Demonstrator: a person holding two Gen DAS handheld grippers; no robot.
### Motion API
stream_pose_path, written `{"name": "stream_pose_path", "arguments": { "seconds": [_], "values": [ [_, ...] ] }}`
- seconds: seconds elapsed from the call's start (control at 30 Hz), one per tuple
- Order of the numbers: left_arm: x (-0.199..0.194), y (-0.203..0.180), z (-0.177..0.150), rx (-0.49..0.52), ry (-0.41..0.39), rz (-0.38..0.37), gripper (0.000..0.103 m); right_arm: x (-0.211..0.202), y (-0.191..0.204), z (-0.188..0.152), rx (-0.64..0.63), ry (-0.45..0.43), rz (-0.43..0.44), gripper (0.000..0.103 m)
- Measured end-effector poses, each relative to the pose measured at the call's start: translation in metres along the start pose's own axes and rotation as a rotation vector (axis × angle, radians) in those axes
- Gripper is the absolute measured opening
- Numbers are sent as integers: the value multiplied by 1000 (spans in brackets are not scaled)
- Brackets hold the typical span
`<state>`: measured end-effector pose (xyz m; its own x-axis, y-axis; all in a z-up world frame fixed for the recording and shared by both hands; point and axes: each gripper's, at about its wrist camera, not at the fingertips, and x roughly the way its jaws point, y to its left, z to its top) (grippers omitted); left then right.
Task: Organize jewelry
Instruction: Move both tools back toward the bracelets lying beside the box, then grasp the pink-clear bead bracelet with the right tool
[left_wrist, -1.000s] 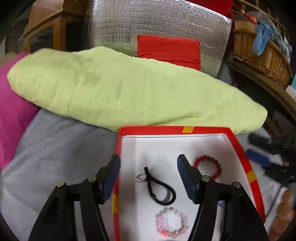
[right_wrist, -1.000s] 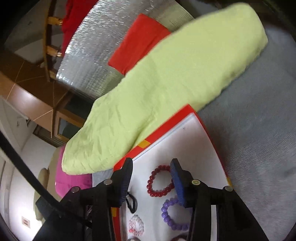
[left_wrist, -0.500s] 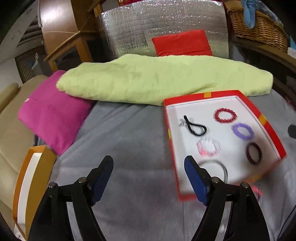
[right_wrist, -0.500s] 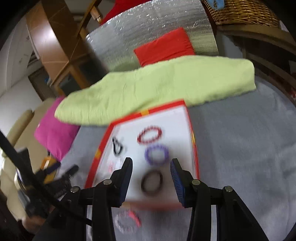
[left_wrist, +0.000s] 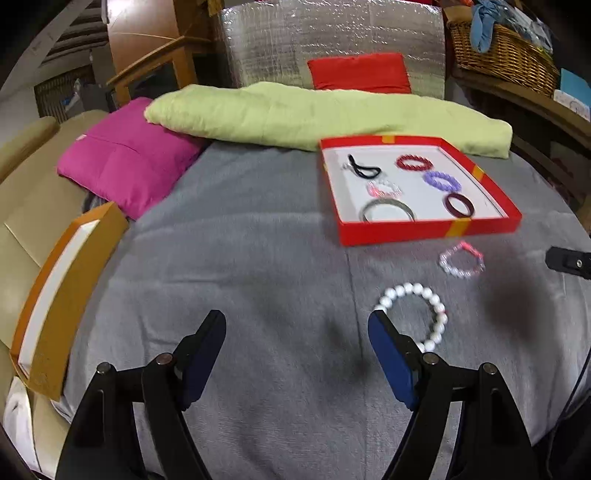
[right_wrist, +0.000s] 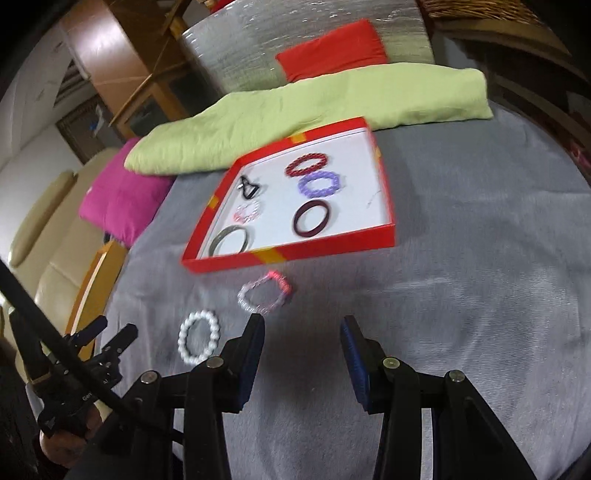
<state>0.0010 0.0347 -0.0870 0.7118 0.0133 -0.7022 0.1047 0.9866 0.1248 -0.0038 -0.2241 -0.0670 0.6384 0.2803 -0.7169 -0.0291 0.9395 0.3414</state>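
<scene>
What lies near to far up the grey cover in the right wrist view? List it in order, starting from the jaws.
white bead bracelet → clear pink bead bracelet → red tray → green folded blanket → silver padded panel

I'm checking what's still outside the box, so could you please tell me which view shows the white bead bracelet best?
The right wrist view: the white bead bracelet lies whole on the grey blanket. In the left wrist view the left claw hides part of it.
</scene>
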Motion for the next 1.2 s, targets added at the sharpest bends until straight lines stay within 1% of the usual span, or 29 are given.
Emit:
{"name": "stream_pose_path", "arguments": {
  "seconds": [0.1, 0.17, 0.27, 0.3, 0.43, 0.53, 0.67, 0.73, 0.77, 0.8, 0.87, 0.93, 1.03, 1.2],
  "values": [
    [6, -7, 0, 13, 13, 11, 80, 6, 5, -1, -16, -3, 2, 46],
    [10, -12, 2, 22, 17, -6, 80, 16, 5, 0, -12, 17, 12, 46],
    [20, -20, 6, 34, 48, -38, 80, 31, 9, 2, -19, 41, 4, 46],
    [25, -22, 7, 34, 64, -51, 80, 36, 10, 3, -21, 43, 3, 46],
    [31, -25, 8, 20, 85, -90, 80, 51, 13, 10, -12, 46, 2, 46],
    [31, -26, 8, 16, 88, -104, 80, 64, 12, 14, 9, 54, -5, 46],
    [32, -27, 6, 28, 94, -113, 80, 80, 16, 16, 1, 63, -19, 46],
    [32, -29, 4, 45, 95, -117, 80, 88, 19, 14, -17, 68, -43, 42],
    [32, -29, 4, 51, 96, -118, 80, 90, 22, 13, -40, 54, -71, 34],
    [33, -30, 3, 57, 98, -118, 80, 91, 24, 13, -60, 50, -91, 22],
    [34, -29, 3, 61, 101, -118, 80, 90, 26, 11, -91, 49, -121, 8],
    [33, -26, 4, 49, 98, -130, 80, 86, 22, 10, -91, 48, -118, 7],
    [30, -27, 5, 40, 89, -157, 80, 78, 15, 7, -94, 54, -138, 7],
    [28, -39, 4, 78, 93, -183, 80, 62, -15, 4, -36, 74, -150, 7]
  ]
}}
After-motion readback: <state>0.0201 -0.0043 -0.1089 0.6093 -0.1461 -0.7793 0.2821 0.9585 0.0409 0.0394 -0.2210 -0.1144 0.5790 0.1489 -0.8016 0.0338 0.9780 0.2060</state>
